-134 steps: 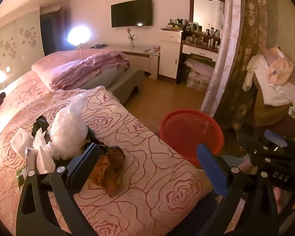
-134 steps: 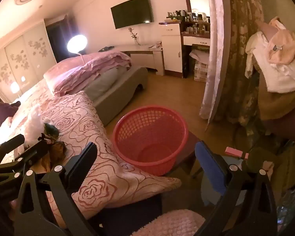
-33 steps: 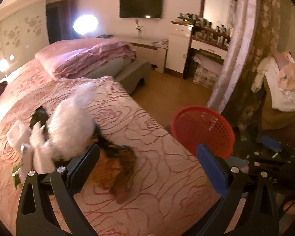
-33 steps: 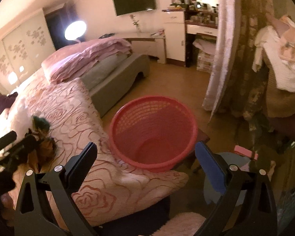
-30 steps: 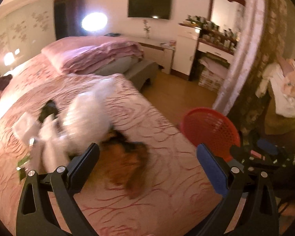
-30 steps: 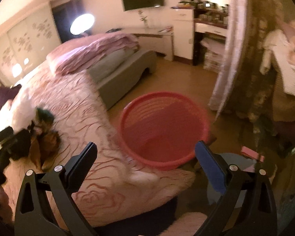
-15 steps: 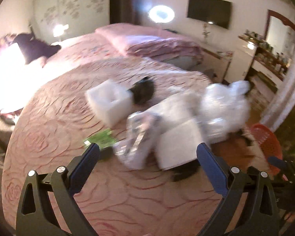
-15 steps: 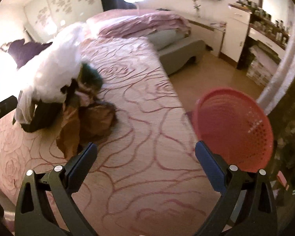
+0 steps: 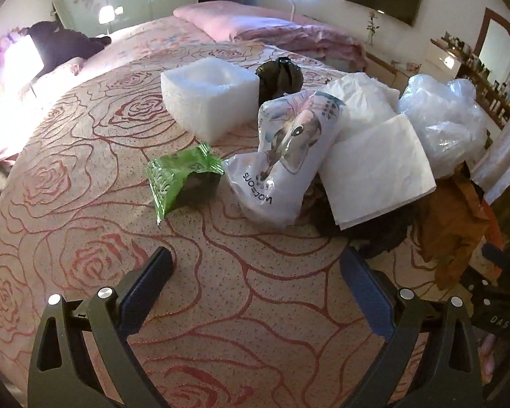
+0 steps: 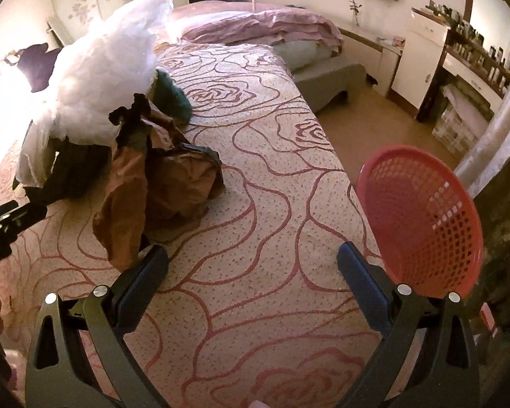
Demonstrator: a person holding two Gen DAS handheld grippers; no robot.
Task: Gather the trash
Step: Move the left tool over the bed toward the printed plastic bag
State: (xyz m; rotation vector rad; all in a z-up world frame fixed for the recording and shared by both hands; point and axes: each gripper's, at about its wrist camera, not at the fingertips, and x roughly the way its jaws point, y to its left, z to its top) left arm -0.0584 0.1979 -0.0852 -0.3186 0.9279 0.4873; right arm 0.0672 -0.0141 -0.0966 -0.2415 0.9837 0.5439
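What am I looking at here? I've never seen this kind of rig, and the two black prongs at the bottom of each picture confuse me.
Those prongs are hand-held grippers; a person carries one in each hand, with a camera on each looking forward along the fingers. The left gripper and right gripper are both open and hold nothing. On the bed lies trash: a green wrapper, a white foam box, a printed plastic bag, white paper and crumpled brown paper. The red basket stands beside the bed.
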